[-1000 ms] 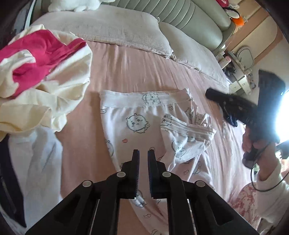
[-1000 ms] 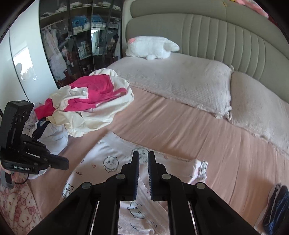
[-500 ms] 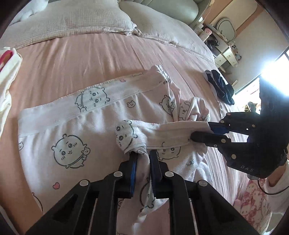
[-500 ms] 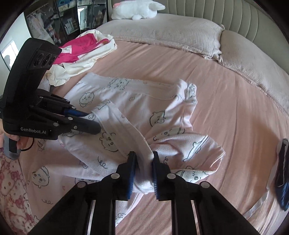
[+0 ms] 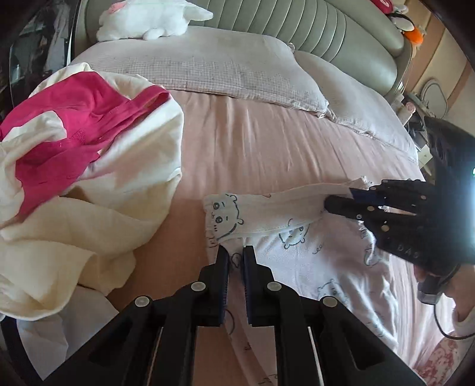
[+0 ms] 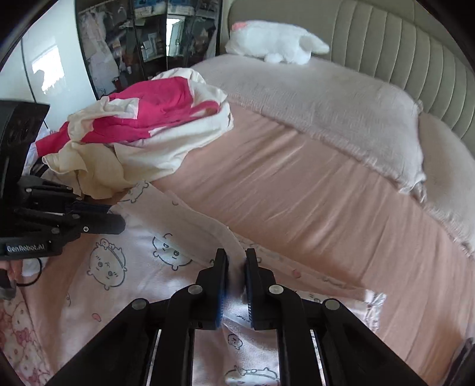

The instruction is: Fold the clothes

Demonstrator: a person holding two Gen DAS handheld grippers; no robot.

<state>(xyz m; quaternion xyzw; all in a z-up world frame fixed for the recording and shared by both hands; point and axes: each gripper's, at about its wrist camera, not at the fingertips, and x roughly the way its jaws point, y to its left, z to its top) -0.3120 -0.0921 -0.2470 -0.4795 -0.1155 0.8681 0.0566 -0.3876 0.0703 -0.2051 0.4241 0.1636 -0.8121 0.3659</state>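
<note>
White pyjama trousers [image 5: 311,252] printed with cartoon animals lie on the pink bedsheet [image 5: 252,142]. Their white band [image 5: 282,202] is stretched between both grippers. My left gripper [image 5: 236,252] is shut on the band's left end, with cloth pinched between its pads. My right gripper [image 5: 335,202] grips the band's other end. In the right wrist view the right gripper [image 6: 236,256] has cloth between its pads while its jaws are opening slightly. The left gripper [image 6: 118,221] reaches in from the left over the trousers [image 6: 133,261].
A heap of cream and magenta clothes [image 5: 89,178] lies just left of the trousers. Two pillows [image 5: 222,65] and a white plush toy [image 5: 148,20] sit by the padded headboard [image 5: 297,26]. A glass-fronted wardrobe [image 6: 148,38] stands beyond. A person's hand [image 5: 463,285] holds the right gripper.
A second ago both grippers hovered over the trousers with nothing held. They came down and pinched the band, which has since gone up the bed, stretched, towards the clothes heap.
</note>
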